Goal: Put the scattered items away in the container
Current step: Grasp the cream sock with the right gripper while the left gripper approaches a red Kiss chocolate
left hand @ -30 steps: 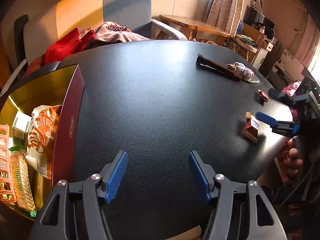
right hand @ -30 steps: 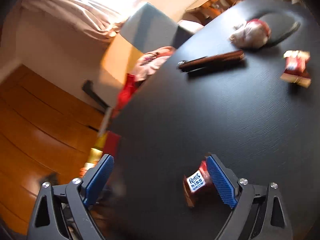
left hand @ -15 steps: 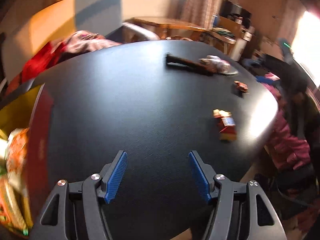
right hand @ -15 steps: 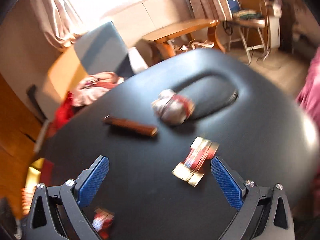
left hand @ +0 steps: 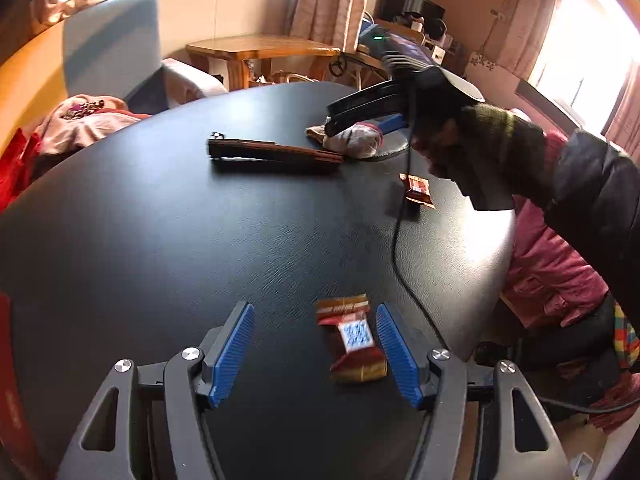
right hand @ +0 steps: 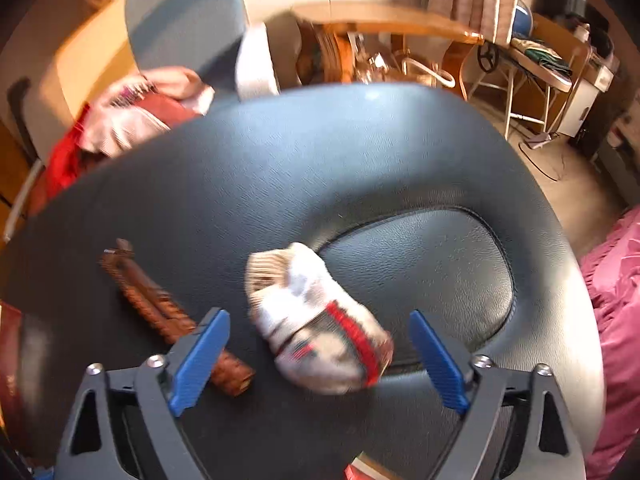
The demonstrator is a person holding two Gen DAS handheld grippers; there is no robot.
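my right gripper (right hand: 320, 360) points down over the balled white sock (right hand: 320, 324) on the black table (right hand: 280, 184), jaws closing but clear of it; the sock lies between my pads, its long axis slanting across the gap. my left gripper (left hand: 314, 354) stands wide around the red candy wrapper (left hand: 354, 340), which sits nearer the right pad (left hand: 398, 354), its length running along my fingers.

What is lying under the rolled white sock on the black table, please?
The white sock lies partly on the table's stitched oval inset and partly on the plain black surface. Whatever is directly beneath it is covered by the sock.
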